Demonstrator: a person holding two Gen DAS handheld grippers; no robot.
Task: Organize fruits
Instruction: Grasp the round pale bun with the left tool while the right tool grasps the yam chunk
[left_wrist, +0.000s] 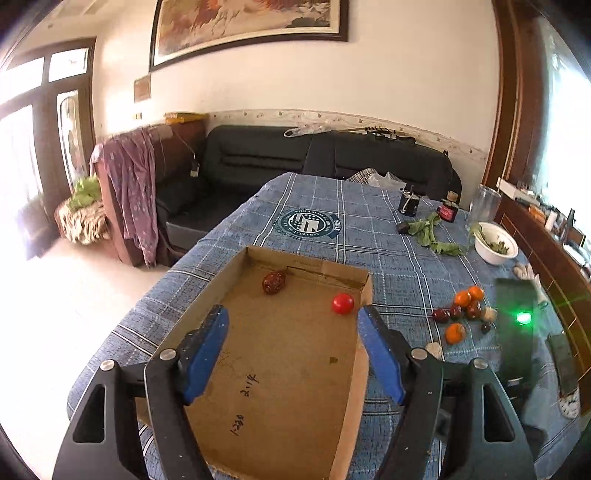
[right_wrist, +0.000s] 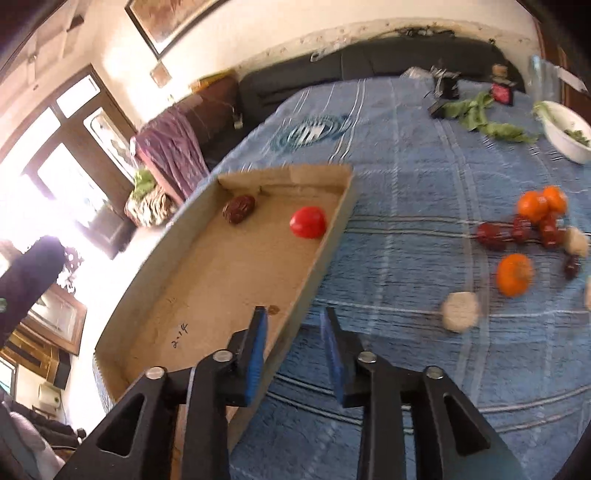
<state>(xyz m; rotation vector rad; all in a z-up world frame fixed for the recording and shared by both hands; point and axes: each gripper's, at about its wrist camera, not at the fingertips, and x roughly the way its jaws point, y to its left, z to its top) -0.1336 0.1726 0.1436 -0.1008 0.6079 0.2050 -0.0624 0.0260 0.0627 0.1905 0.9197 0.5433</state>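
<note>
Cardboard tray (left_wrist: 280, 369) served as the landmark on the tabletop (left_wrist: 399, 266) with its blue checked cloth. In the left wrist view, the left hand-held gripper (left_wrist: 293, 317) hung above the tray, spread wide and holding nothing. A red tomato (left_wrist: 342, 303) lay near the tray's far right corner, and a wrinkled date (left_wrist: 274, 282) near its far wall. To the right of the tray, well apart, was a cluster of oranges and dates (left_wrist: 463, 306).

In the right wrist view, the right hand-held gripper (right_wrist: 293, 317) was partly spread and empty, its fingers on either side of the tray's right wall (right_wrist: 325, 251). The tomato (right_wrist: 307, 222) and date (right_wrist: 238, 209) were inside the tray; the loose fruits (right_wrist: 532, 229) lay right of it.
</note>
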